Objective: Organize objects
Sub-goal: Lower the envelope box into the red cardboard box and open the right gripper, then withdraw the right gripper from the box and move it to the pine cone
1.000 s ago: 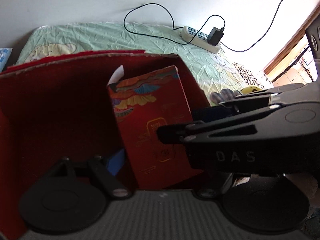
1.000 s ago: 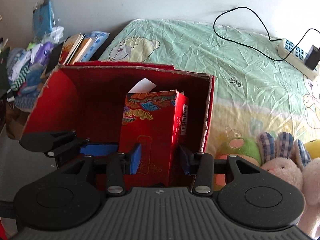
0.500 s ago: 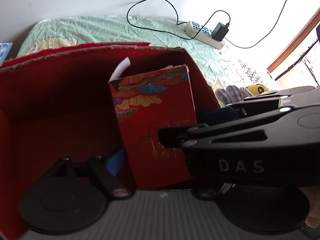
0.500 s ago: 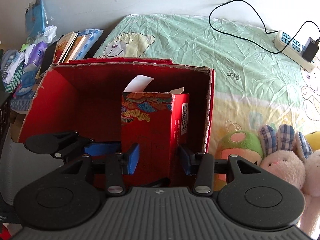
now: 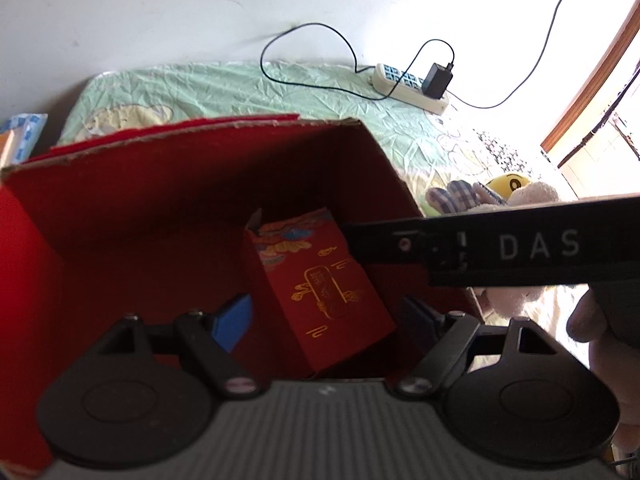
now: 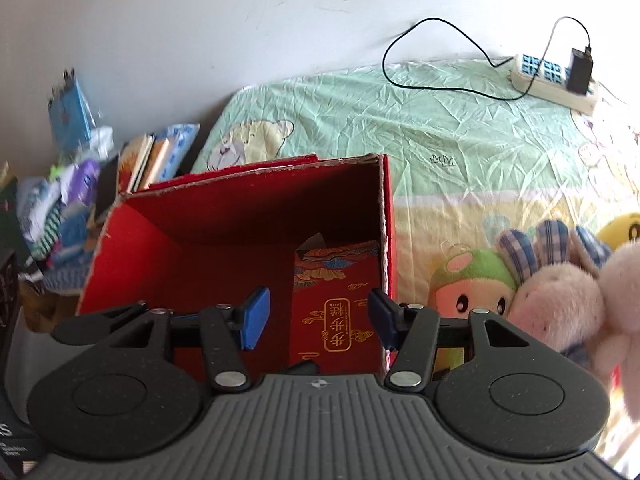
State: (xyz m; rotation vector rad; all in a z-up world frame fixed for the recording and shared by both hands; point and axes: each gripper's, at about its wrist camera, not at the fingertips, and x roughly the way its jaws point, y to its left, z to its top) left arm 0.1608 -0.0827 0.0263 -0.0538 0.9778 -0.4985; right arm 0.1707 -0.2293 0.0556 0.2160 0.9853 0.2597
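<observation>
A clutter of books (image 6: 148, 160) is seen left of a large red box (image 6: 136, 240) set on a green bedsheet (image 6: 440, 128). Inside it, against its right wall, a small red carton (image 6: 336, 300) is stood, tilted. Both the left gripper (image 5: 324, 320) and the right gripper (image 6: 318, 316) are held spread apart above the box, gripping nothing. Plush toys (image 6: 552, 292) are piled right of the box. The leaning carton could be toppled if brushed.
</observation>
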